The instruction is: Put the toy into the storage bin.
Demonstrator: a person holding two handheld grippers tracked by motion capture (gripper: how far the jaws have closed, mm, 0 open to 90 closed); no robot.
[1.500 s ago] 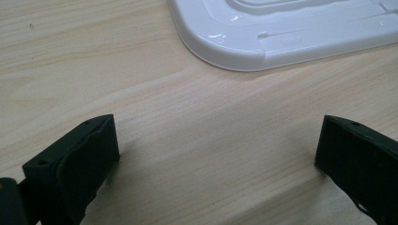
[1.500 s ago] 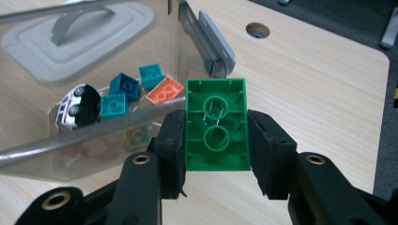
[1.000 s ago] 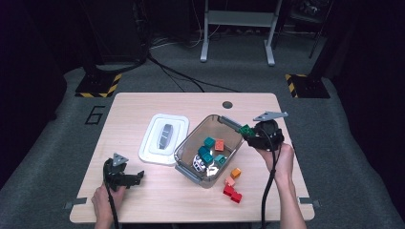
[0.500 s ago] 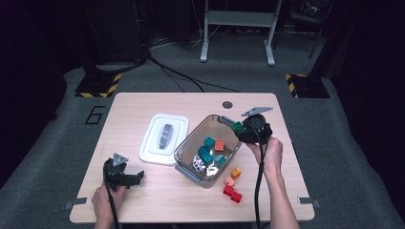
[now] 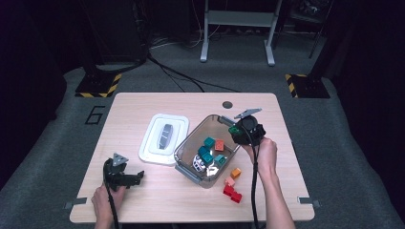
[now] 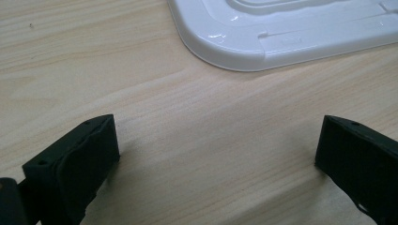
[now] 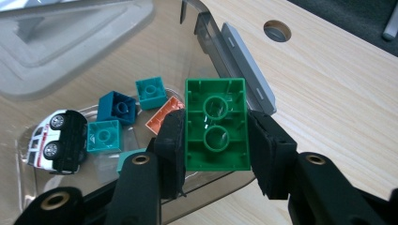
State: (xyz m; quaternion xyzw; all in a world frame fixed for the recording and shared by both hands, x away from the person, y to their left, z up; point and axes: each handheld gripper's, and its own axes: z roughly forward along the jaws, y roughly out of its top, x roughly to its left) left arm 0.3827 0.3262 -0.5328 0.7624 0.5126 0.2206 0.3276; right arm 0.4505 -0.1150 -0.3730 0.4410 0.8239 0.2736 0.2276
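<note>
A: Start big: the table (image 5: 143,191), pale wood. On it a clear bin (image 5: 188,164) sits mid-right, its white lid (image 5: 153,143) lying flat just beside it on the left.

B: And the bin is part filled. I count teal bricks, an orange one and a toy car (image 7: 56,140) on the bottom.

A: Right gripper (image 5: 239,130) hangs over the bin's far corner, jaws clamped on a green brick (image 7: 217,124), hollow underside facing its camera.

B: So that one looks about to go in, I'd say. What's left outside?

A: An orange brick (image 5: 235,172), a pink brick (image 5: 229,182) and a red piece (image 5: 233,192), together on the table by the bin's near right corner.

B: Left gripper (image 5: 125,178)?

A: Resting low near the front left edge, jaws spread wide, nothing between them.

B: Past halfway, by my reckoning; lid likely last.
</note>
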